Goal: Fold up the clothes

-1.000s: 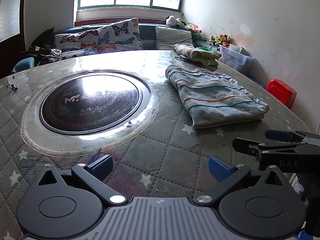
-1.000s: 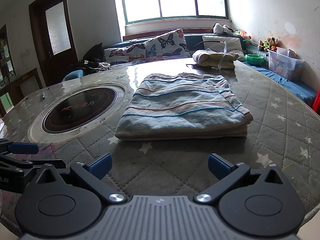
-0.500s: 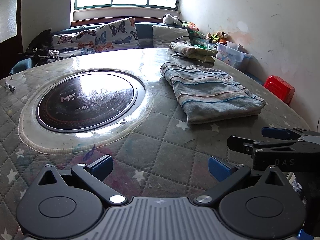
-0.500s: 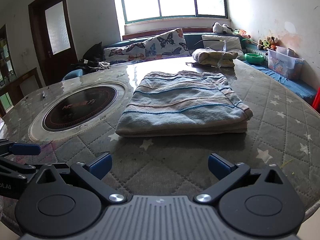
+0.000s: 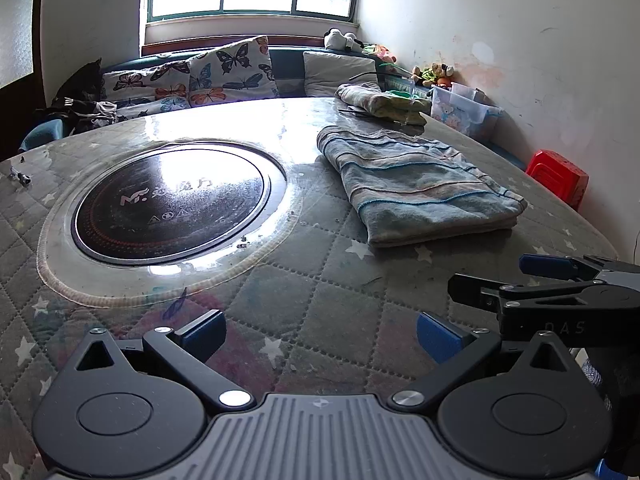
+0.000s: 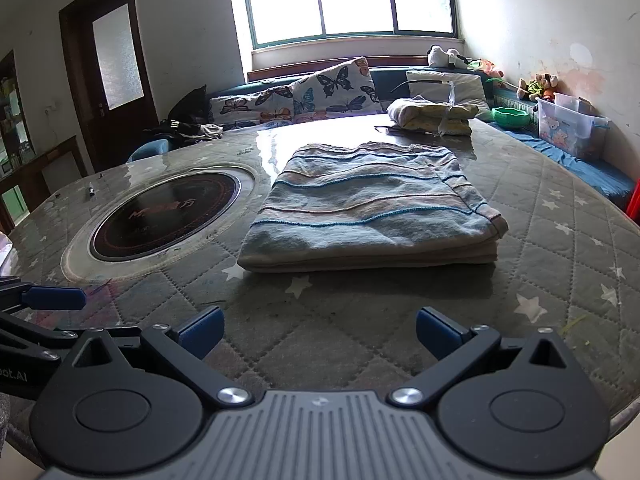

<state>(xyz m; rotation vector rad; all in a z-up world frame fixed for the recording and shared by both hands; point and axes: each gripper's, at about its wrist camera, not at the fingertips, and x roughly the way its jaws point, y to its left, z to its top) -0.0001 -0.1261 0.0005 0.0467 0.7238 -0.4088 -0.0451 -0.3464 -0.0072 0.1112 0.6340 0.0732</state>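
Quilted grey star-print counter (image 6: 540,208) fills the room's middle under a bright window, sofa with butterfly cushions (image 6: 332,88) behind it. Going left to right: one round black glass cooktop (image 6: 164,216) sunk into the counter's left half; then, right of centre, one blue-and-beige striped cloth (image 6: 368,216), folded into a flat rectangle of several layers, near edge squared off. Beyond it at the far edge lies one smaller pale yellow-and-cream folded bundle (image 6: 432,118). So two folded pieces on the counter, and I can't spot an unfolded one there. A dark heap of garments (image 6: 188,126) sits on the sofa, far left.

Both tools hover low over the near edge, apart from the cloth. Left tool (image 5: 320,330): fingers spread, nothing between them. Right tool (image 6: 318,330): likewise released and empty, lined up with the striped cloth.

My read: this fold looks finished, and we're between pieces. The next move probably calls for either shifting the striped cloth toward the far bundle or fetching a fresh garment. Lifting it would take a pinch through all layers so the stack doesn't slide open.
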